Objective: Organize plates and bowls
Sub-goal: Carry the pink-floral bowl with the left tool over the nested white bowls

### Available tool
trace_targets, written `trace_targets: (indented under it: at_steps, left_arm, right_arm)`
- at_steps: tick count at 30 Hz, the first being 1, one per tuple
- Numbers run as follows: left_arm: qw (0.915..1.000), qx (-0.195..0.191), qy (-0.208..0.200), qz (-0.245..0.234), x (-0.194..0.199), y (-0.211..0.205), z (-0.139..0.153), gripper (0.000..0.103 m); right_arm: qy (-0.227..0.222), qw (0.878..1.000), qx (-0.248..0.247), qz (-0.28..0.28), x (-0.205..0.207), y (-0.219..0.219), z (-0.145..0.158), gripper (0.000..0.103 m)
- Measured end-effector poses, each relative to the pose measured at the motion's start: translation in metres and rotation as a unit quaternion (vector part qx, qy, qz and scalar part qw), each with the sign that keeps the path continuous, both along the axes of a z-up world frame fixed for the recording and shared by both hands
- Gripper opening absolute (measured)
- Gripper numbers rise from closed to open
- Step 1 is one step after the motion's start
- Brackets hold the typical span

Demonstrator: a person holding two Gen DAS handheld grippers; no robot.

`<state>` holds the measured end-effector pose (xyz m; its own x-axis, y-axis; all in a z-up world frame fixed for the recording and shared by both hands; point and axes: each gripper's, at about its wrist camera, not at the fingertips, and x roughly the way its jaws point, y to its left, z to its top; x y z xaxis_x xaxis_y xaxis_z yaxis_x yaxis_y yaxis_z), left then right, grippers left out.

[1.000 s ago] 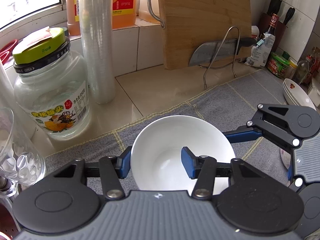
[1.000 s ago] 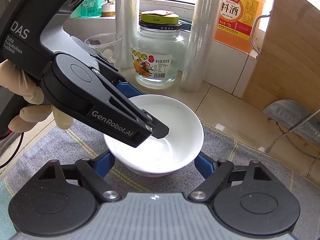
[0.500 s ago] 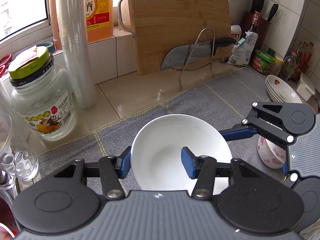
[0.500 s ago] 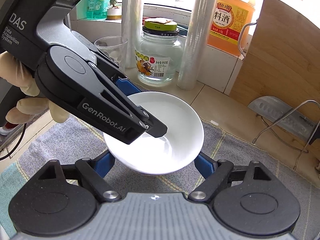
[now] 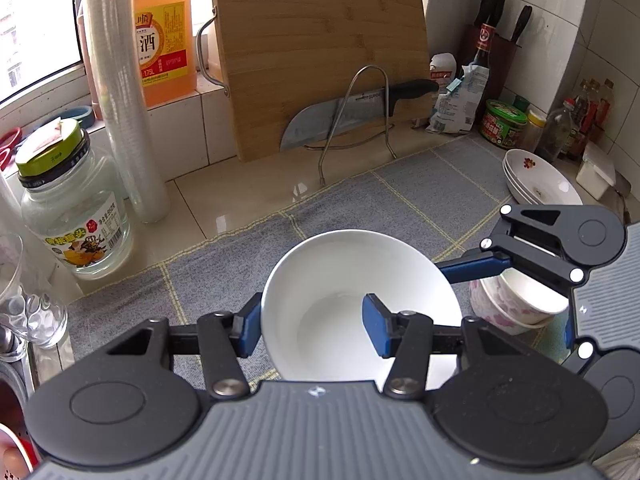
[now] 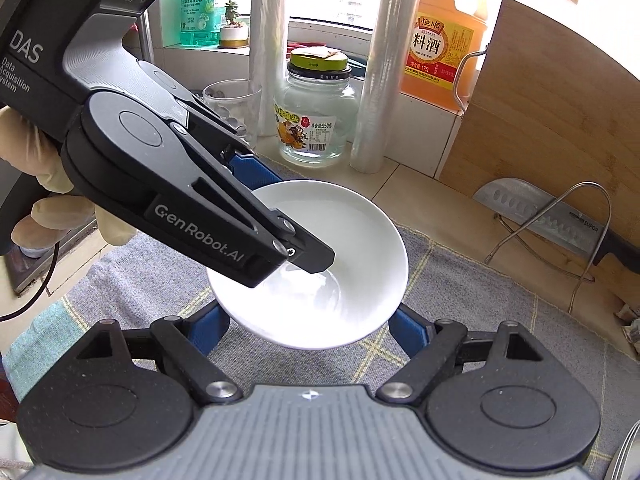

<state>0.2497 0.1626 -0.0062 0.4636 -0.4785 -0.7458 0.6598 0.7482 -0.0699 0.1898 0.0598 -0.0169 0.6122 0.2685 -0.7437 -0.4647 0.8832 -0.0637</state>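
My left gripper point(image 5: 312, 326) is shut on the near rim of a plain white bowl point(image 5: 340, 276), one finger outside, one inside, and holds it above the grey cloth point(image 5: 420, 192). In the right wrist view the same bowl point(image 6: 352, 240) hangs from the left gripper point(image 6: 308, 256) over the cloth. My right gripper point(image 6: 310, 326) is open, its blue fingers spread either side below the bowl, not touching it. A stack of floral bowls point(image 5: 516, 300) stands to the right, partly behind the right gripper point(image 5: 472, 268). A stack of white plates point(image 5: 536, 180) sits at the far right.
A glass jar point(image 5: 76, 216), a film roll point(image 5: 128, 120) and a drinking glass point(image 5: 24, 300) stand at the left. A cutting board point(image 5: 320, 48) and a knife point(image 5: 352, 112) on a wire rack lean at the back. Bottles and jars point(image 5: 504, 124) crowd the back right corner.
My left gripper has lifted the white bowl and carried it rightward, bringing the floral bowls and plates into view. The right gripper stays open beside it.
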Motion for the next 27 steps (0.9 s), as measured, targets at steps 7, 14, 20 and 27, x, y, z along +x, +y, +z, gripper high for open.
trace_targets:
  at_steps: [7,14,20,27]
  left_arm:
    - [0.9999,0.005,-0.011,-0.009,-0.020,-0.026,0.012,0.051]
    - [0.9993,-0.002,-0.015,-0.033,-0.033,-0.057,0.020,0.051]
    - [0.9975,-0.006,-0.021,-0.067,-0.042,-0.091,0.024,0.051]
    - [0.9939,-0.011,-0.023,-0.107,-0.047,-0.130,0.022,0.051]
  right_arm:
    - [-0.009,1.000,0.001,-0.007,-0.020,-0.019,0.014,0.089]
    - [-0.022,1.000,-0.006,-0.022,-0.041,-0.045,0.024,0.089]
    - [-0.027,0.998,-0.007,-0.054,-0.056,-0.073,0.029,0.089]
    - [-0.029,0.995,-0.018,-0.096,-0.071,-0.106,0.032,0.089]
